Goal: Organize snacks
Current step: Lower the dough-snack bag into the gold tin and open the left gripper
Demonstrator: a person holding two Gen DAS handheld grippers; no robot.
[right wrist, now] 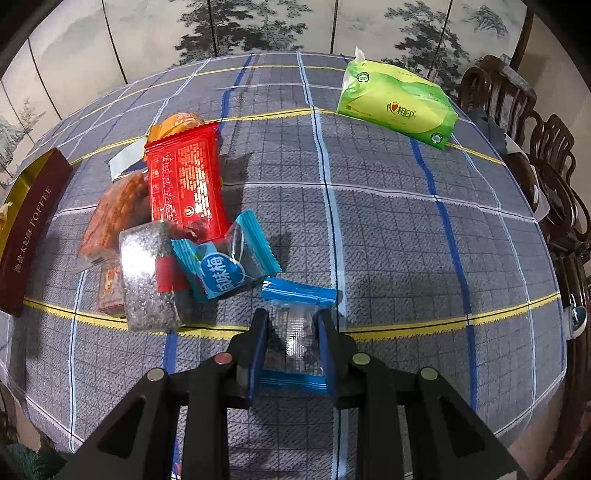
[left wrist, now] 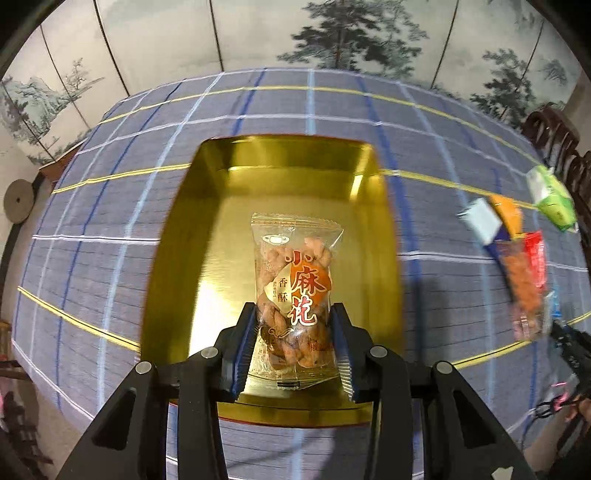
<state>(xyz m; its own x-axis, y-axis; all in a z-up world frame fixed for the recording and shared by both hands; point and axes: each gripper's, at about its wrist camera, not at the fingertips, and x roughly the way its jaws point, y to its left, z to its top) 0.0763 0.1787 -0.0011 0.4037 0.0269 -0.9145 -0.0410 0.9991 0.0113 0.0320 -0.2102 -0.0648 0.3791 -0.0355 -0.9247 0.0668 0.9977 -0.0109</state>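
— How far along?
— Barely: left tool (left wrist: 293, 334) clamps a twist-snack packet (left wrist: 295, 280) over the empty gold tray (left wrist: 177, 258).
— Right?
— Right tool (right wrist: 291, 343) clamps a blue packet (right wrist: 297, 332) (pile (right wrist: 177, 229) waits on bench (right wrist: 406, 240)).

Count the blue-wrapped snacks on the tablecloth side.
2. One blue packet lies at the pile's near edge; the other blue-ended packet sits between the right hand-held gripper fingers. More may hide underneath.

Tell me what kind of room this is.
Probably a home dining room: a round table under a plaid tablecloth, carved wooden chairs beside it, a painted landscape folding screen behind, and a tissue pack on the table.
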